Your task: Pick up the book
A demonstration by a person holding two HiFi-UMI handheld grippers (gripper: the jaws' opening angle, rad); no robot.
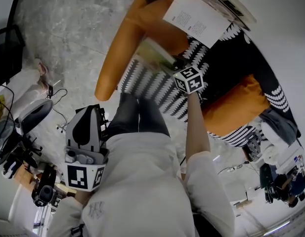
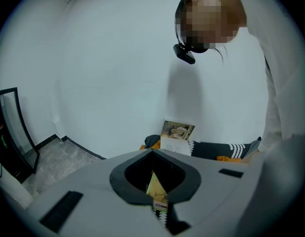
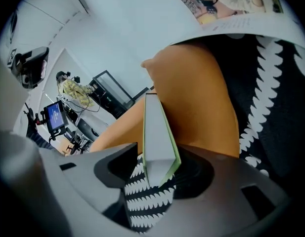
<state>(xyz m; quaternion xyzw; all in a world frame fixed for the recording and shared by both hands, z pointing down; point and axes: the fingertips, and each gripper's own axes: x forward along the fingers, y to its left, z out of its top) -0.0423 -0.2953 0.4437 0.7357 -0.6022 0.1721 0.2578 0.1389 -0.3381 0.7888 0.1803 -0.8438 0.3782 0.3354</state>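
A book (image 1: pixel 153 54) with a green cover and pale page edges stands tilted on an orange cushion (image 1: pixel 123 37), against a black-and-white patterned blanket (image 1: pixel 147 85). My right gripper (image 1: pixel 175 64) reaches down to it, marker cube on top. In the right gripper view the book (image 3: pixel 159 142) stands between the jaws of that gripper (image 3: pixel 159 155); a gap shows on its left side, so the jaws are open around it. My left gripper (image 1: pixel 94 108) hangs near my body, shut and empty. In its own view its tips (image 2: pixel 153 152) meet, and the book (image 2: pixel 156 189) shows small beyond them.
An open magazine (image 1: pixel 204 10) leans against the white wall above the book, seen too as the magazine (image 2: pixel 177 137) and the magazine (image 3: pixel 231 4). Cables and dark equipment (image 1: pixel 23 152) lie on the grey floor at left. A monitor (image 3: pixel 56 115) stands further off.
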